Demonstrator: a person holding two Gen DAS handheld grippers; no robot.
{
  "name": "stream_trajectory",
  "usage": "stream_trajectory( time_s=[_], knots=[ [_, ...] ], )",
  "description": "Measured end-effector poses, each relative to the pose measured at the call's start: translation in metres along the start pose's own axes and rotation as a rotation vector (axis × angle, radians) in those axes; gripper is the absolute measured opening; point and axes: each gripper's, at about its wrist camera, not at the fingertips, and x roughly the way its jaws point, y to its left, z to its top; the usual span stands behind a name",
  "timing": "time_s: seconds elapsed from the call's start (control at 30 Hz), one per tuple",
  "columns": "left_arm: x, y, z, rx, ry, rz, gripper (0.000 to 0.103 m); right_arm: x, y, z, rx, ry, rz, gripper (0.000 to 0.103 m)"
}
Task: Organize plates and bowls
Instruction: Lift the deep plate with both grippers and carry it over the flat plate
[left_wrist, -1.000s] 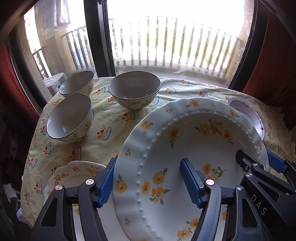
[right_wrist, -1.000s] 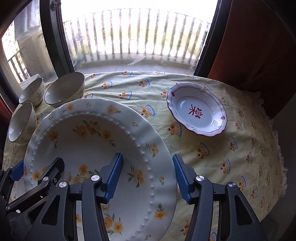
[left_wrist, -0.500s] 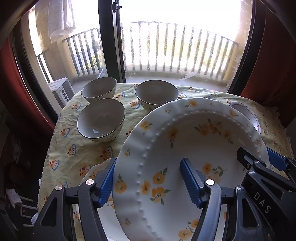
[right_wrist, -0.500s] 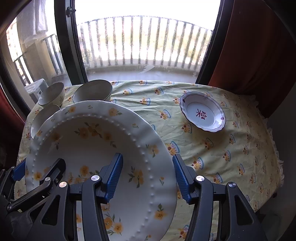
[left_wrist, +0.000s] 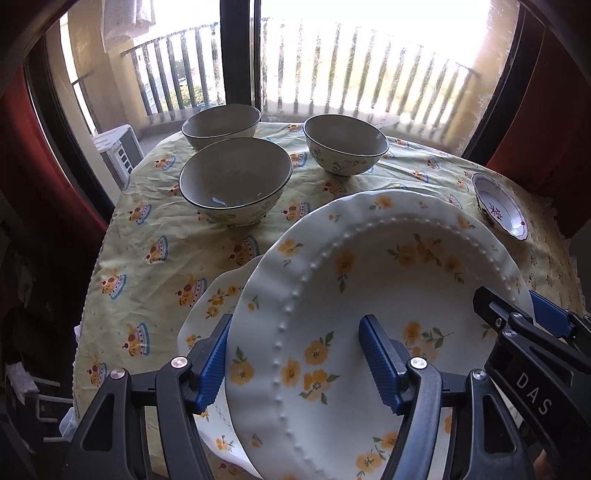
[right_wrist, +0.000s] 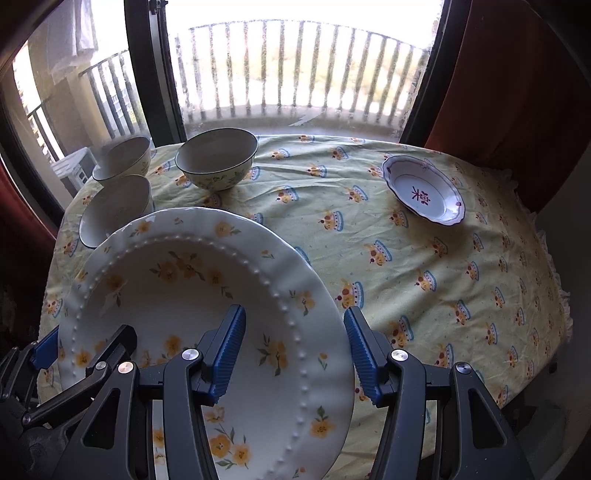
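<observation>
Both your tongs are on the big plate (left_wrist: 388, 295), one at each side of it. Your left tongs (left_wrist: 295, 362) straddle its left rim: one blue pad sits outside the edge and partly under it, the other lies on the plate's inner face. Your right tongs (right_wrist: 295, 350) straddle the right rim the same way, one pad on the flowered face, the other just off the edge. Each pair looks spread about the rim; you cannot tell from these views whether the pads truly pinch it or only bracket it.

The big plate is held up at the near edge of the worktop (right_wrist: 406, 258), tilted, its far rim raised toward the window. Below it, at the near left corner, a second plate (left_wrist: 214, 295) with the same yellow flowers lies flat on the cloth; the big plate overlaps most of it, and whether the two touch is not clear.

Three bowls (left_wrist: 236, 181) stand upright at the far left corner, close together, well apart from both tongs. A small dish (right_wrist: 424, 188) with a red mark in its centre sits alone toward the far right corner.

In the left view the right tongs show as a black frame at the plate's right rim.
</observation>
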Motion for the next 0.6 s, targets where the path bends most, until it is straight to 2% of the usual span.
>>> stream_trajectory(
  time_s=[0.17,0.23,0.27,0.3,0.33,0.37,0.4,0.43,0.47,0.53,0.57,0.6],
  knots=[
    [0.017,0.008,-0.011,0.008,0.032,-0.003,0.068,0.014,0.012,-0.01,-0.015,0.032,-0.017,0.059],
    [0.021,0.006,-0.014,0.023,0.027,-0.032,0.064,0.022,0.016,-0.013,-0.025,0.042,0.004,0.056],
    [0.019,0.001,-0.014,0.046,0.011,-0.051,0.061,0.023,0.024,-0.013,-0.04,0.043,0.122,0.026],
    [0.024,-0.003,-0.013,0.008,0.027,-0.088,0.054,0.023,0.04,-0.015,-0.077,0.059,0.193,0.021],
    [0.03,-0.014,-0.012,0.033,0.028,-0.038,0.051,0.019,0.051,-0.014,-0.084,0.003,0.18,0.021],
    [0.035,-0.027,-0.013,0.079,-0.027,0.089,0.044,0.018,0.065,-0.012,-0.143,-0.045,0.099,0.021],
    [0.041,-0.042,-0.016,0.118,-0.047,0.119,0.048,0.02,0.073,-0.01,-0.172,-0.094,0.051,0.021],
    [0.049,-0.053,-0.017,0.124,0.003,0.091,0.052,0.031,0.072,-0.006,-0.163,-0.076,0.051,0.021],
    [0.056,-0.064,-0.019,0.109,0.014,0.088,0.055,0.044,0.071,-0.003,-0.117,-0.017,0.079,0.021],
    [0.065,-0.091,-0.027,0.156,0.027,0.119,0.06,0.062,0.076,-0.005,-0.063,0.045,0.104,0.021],
    [0.069,-0.1,-0.03,0.162,0.04,0.118,0.06,0.064,0.083,-0.009,-0.061,0.052,0.159,0.018],
    [0.073,-0.108,-0.033,0.15,0.055,0.115,0.062,0.061,0.094,-0.011,-0.081,0.042,0.173,0.017]
  ],
)
